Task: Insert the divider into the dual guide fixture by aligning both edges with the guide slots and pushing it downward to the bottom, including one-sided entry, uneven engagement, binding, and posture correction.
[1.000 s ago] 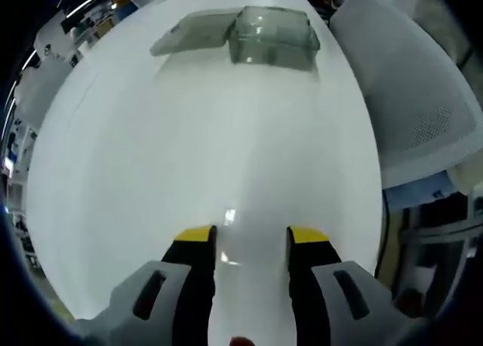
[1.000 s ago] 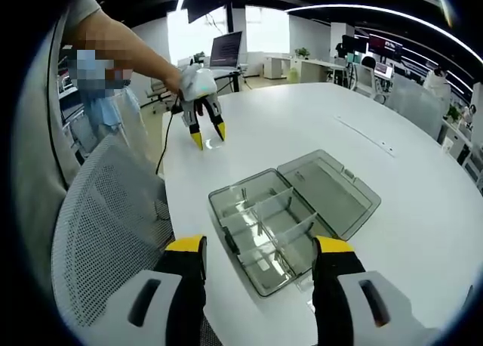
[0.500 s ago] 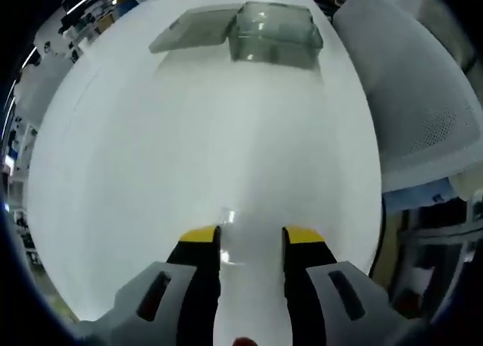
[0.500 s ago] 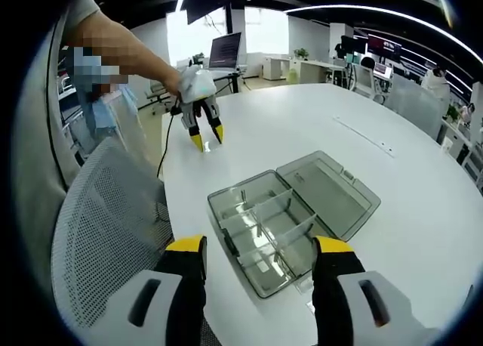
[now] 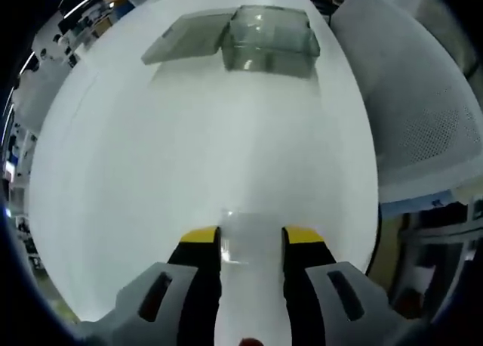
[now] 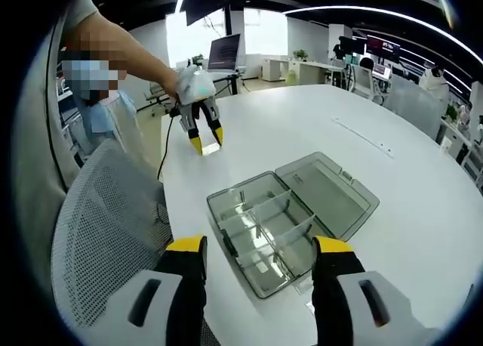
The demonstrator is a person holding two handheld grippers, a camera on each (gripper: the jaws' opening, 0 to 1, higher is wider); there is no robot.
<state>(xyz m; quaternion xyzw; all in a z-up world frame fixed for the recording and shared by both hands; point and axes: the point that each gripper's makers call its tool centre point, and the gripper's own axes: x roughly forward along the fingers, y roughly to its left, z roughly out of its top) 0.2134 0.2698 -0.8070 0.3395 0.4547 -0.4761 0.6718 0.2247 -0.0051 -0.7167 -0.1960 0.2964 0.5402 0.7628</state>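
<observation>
Item: thin clear plastic divider [image 5: 249,236], flat on white tabletop [image 5: 189,149] between my left gripper [image 5: 251,240] tips, apparently pinched; light, stiff, slippery, best edge-gripped; my right gripper [image 6: 258,249] empty, parted over smoky compartment box [image 6: 290,214].

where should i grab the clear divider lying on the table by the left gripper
Grip the clear divider across its two long side edges, coming down from above along its length. It looks like a thin, flat plate lying on the white table, so only the edges offer purchase. The left gripper already straddles it, one yellow-tipped jaw on each side; whether they are pinching it yet cannot be told.
</observation>
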